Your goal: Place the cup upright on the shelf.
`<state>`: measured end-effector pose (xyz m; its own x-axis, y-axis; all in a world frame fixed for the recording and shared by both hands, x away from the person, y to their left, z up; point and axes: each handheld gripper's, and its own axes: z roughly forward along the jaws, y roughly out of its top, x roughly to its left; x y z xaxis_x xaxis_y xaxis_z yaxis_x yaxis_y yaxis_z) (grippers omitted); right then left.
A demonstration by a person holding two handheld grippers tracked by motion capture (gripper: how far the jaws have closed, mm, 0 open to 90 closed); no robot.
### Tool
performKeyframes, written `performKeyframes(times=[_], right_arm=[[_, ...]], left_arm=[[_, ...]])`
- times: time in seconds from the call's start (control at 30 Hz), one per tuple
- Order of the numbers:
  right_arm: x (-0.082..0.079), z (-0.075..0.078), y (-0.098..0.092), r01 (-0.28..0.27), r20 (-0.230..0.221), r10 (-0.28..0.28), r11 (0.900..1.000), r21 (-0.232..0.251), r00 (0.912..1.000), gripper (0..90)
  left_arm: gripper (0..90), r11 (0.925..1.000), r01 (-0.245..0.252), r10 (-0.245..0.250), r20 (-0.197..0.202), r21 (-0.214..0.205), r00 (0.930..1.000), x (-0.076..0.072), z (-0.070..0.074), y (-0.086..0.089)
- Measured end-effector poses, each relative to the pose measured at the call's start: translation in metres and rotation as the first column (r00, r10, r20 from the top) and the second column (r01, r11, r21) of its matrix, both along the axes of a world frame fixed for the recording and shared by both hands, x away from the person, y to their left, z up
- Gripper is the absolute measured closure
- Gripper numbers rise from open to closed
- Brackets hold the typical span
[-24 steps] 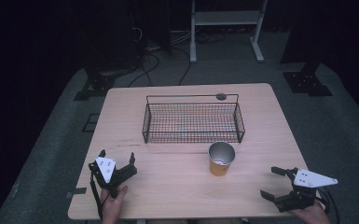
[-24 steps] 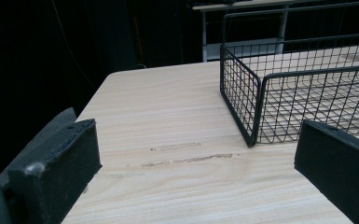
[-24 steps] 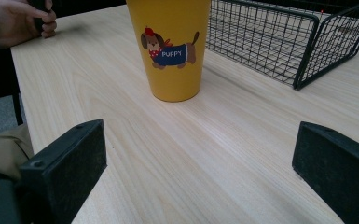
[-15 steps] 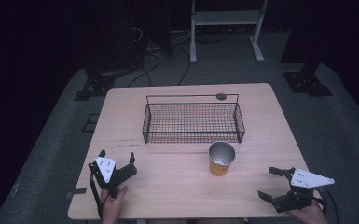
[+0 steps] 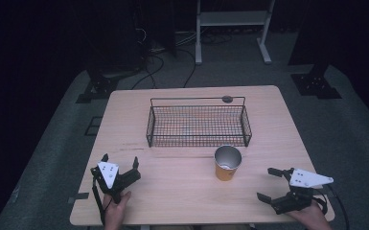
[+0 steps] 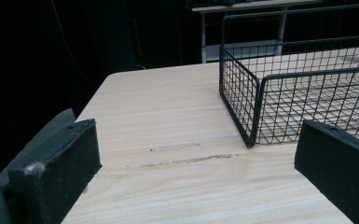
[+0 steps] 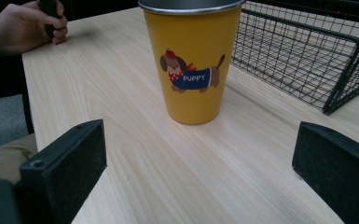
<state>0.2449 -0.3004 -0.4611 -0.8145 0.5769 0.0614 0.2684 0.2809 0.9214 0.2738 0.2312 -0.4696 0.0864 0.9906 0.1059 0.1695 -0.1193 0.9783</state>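
Left gripper (image 5: 120, 163) near worktop (image 5: 182, 201) front-left corner, fingers spread, nothing between. Right gripper (image 5: 271, 183) front-right, fingers spread, aimed at yellow cup (image 7: 190, 60). Cup upright, just before wire basket (image 5: 196, 125). Basket mid-worktop.

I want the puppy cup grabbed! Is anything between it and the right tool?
No. Only bare wooden table lies between the open right tool and the yellow metal-rimmed cup. The black wire basket sits off to one side.
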Motion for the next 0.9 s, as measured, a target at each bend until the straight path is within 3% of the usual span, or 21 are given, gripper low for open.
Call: performKeyframes(times=[0.9], right_arm=[[0.027,0.012,0.044,-0.035,-0.001,0.035,0.9989,-0.032,0.9994,2.3]], left_arm=[[0.0,1.0,0.0,0.0,0.002,0.0,1.0,0.0,0.0,0.0]])
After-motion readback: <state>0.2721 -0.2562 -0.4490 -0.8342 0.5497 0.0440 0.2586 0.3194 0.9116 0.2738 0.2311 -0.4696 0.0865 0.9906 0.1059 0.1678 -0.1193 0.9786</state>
